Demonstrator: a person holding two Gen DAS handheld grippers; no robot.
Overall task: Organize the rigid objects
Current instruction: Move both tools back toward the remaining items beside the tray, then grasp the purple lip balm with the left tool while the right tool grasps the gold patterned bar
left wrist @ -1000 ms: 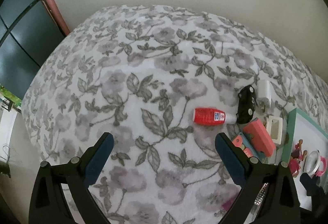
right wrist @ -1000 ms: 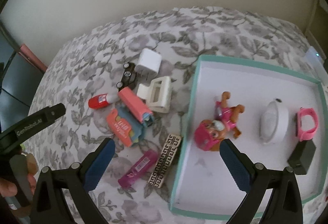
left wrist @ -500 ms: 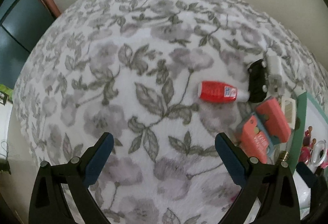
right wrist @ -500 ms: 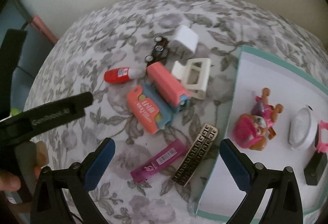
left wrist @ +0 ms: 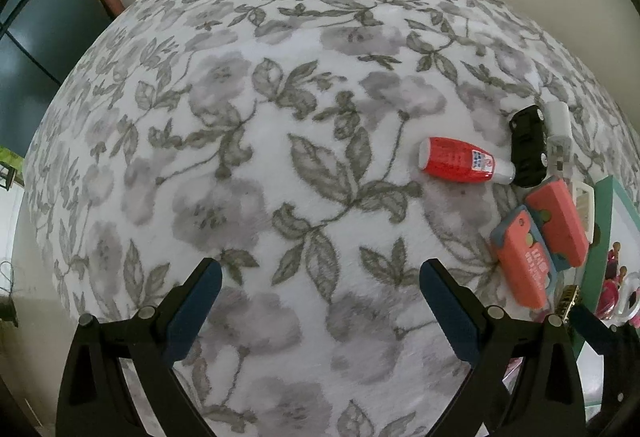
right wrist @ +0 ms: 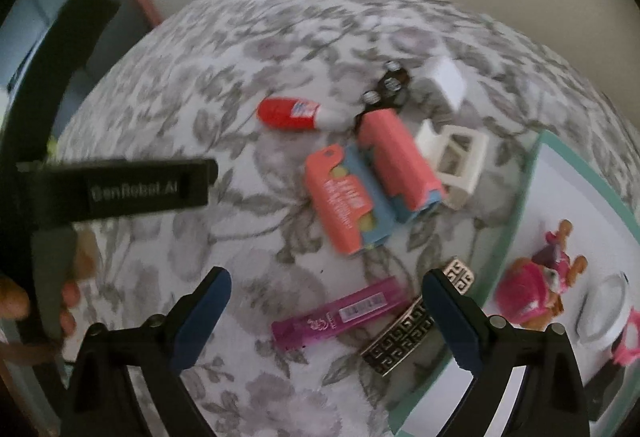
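The right gripper (right wrist: 326,311), fingers spread with nothing between them and just closing slightly, is hovering nearest the purple tube (right wrist: 338,313), lying crosswise to them; the left gripper (left wrist: 320,291), also spread, is hanging over bare blanket (left wrist: 224,125).

On the bed (right wrist: 224,85), a bottle (right wrist: 290,112), toy car (right wrist: 386,87), charger (right wrist: 446,83), case (right wrist: 372,177) and tube (right wrist: 340,315) lie left of the tray (right wrist: 516,221); a toy figure (right wrist: 536,291) lies in it.

The bedspread (left wrist: 280,157) looked like soft matt cloth, the red bottle (left wrist: 456,159) glossy plastic, the patterned bar (right wrist: 416,325) shiny metal.
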